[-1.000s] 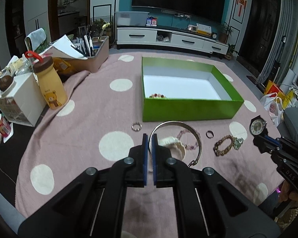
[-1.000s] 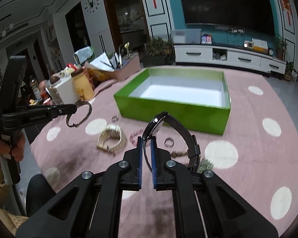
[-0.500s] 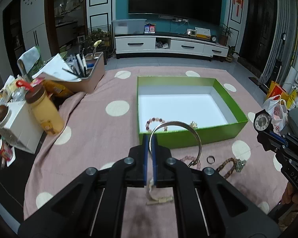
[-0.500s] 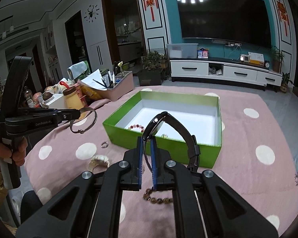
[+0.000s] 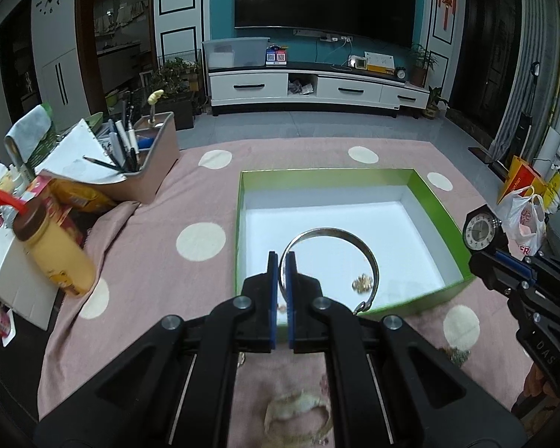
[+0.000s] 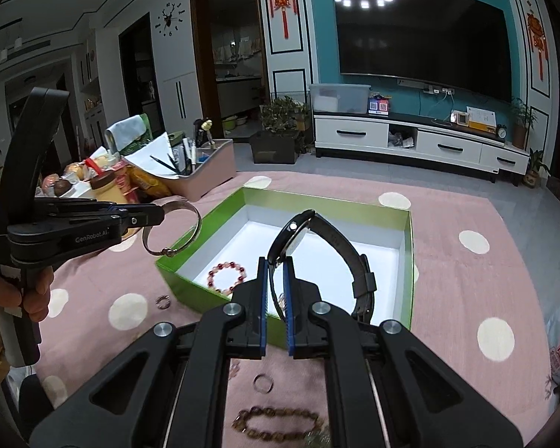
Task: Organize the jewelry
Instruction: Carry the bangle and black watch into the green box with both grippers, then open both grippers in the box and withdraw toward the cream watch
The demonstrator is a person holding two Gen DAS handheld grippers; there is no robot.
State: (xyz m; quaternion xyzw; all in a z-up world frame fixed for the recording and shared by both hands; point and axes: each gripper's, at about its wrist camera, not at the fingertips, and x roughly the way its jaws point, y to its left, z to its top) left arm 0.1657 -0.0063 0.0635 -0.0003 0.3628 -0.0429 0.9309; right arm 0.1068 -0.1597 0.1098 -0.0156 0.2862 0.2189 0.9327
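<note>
My left gripper [image 5: 282, 261] is shut on a silver bangle [image 5: 354, 239] and holds it above the near left part of the green box [image 5: 444, 209]; the bangle also shows in the right wrist view [image 6: 196, 220]. My right gripper [image 6: 276, 265] is shut on a black wristwatch [image 6: 328, 239], held above the box's near edge [image 6: 175, 276]; its dial shows in the left wrist view [image 5: 479, 229]. Inside the box lie a red bead bracelet [image 6: 226, 276] and a small gold piece [image 5: 362, 283].
On the pink dotted cloth [image 6: 466, 280] lie a small ring [image 6: 163, 301], another ring [image 6: 262, 382], a brown bead bracelet [image 6: 276, 423] and a pale bracelet [image 5: 298, 407]. A yellow bottle [image 5: 52, 250], a white box and a pen tray [image 5: 145, 164] stand at the left.
Both grippers have risen and moved forward over the green box, carrying the bangle and the watch. The loose jewelry on the cloth now lies under and behind them.
</note>
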